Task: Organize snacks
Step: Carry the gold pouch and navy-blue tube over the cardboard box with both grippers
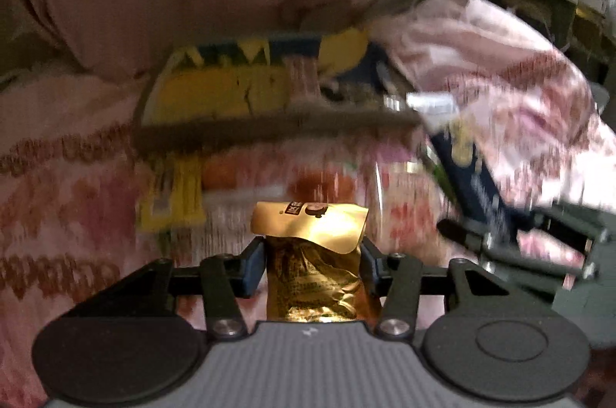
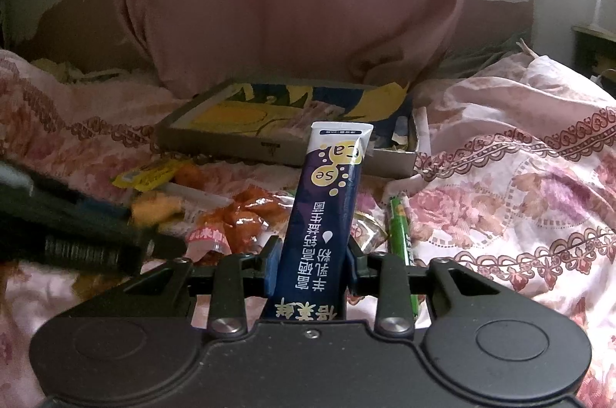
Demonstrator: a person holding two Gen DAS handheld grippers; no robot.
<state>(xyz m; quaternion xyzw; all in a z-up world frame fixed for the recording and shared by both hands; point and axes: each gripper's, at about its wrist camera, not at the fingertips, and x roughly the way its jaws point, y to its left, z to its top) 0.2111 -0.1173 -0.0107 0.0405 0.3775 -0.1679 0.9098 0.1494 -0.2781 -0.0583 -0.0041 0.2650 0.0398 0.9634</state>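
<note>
Sachet (image 2: pixel 327 215) reads "Ca", "Se"; pouch (image 1: pixel 312 254) lettering seemingly blurred.

A gold foil snack packet (image 1: pixel 312 254), crinkled and glossy, stands upright with its top flap folded over, pinched between the fingers of the left tool (image 1: pixel 312 267). A long navy stick sachet (image 2: pixel 327 211) with a white sealed top, yellow bubbles marked "Ca" and "Se" and white Chinese print stands nearly upright, leaning slightly right, clamped low in the right tool (image 2: pixel 312 265). On the floral bedspread (image 2: pixel 519 200) lie loose snacks: an orange-red packet (image 2: pixel 238 219), a yellow packet (image 2: pixel 152 177), and a green stick (image 2: pixel 402 238) just right of the sachet. Behind them sits a shallow cardboard box (image 2: pixel 292 134) with a yellow and blue lining.
</note>
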